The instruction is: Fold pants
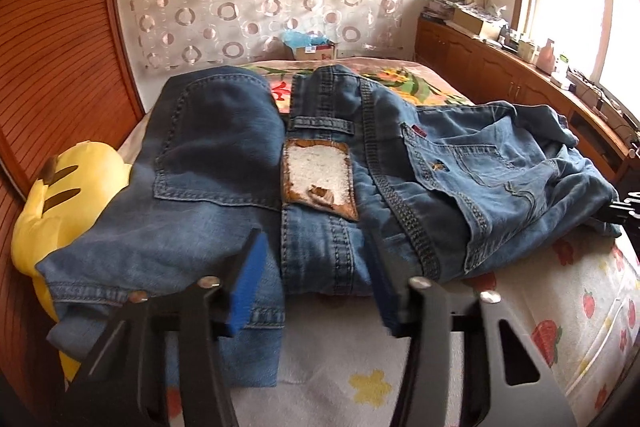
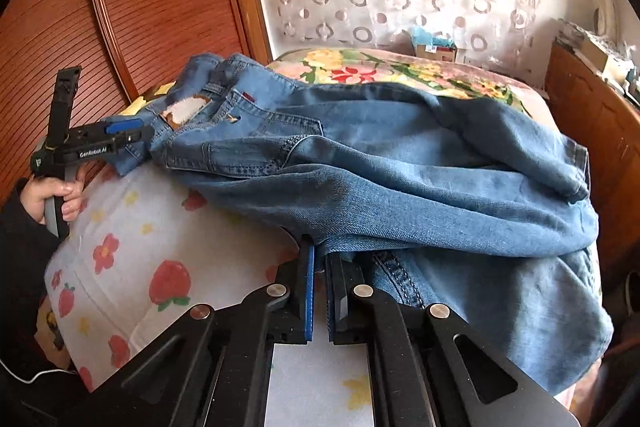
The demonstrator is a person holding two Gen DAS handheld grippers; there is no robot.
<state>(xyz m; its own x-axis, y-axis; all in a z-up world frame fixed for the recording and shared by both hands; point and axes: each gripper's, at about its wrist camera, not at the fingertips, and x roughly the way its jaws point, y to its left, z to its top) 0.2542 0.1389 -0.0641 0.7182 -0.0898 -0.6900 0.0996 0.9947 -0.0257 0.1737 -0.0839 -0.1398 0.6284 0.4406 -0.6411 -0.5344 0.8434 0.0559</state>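
Now left tool (image 1: 316, 283) angled down, half-spread astride jeans (image 1: 340, 163) waistband; right tool (image 2: 319, 291) pinching hem.

The blue denim pants (image 1: 248, 187) lie rumpled on the bed, seat side up, with the waistband's worn leather patch (image 1: 318, 183) just ahead of the left tool (image 1: 316, 291), whose jaws straddle the waistband edge. A back pocket (image 1: 476, 179) sits to the right of that tool. The legs bunch in loose folds ahead of the right tool (image 2: 320, 291), which pinches a denim edge.
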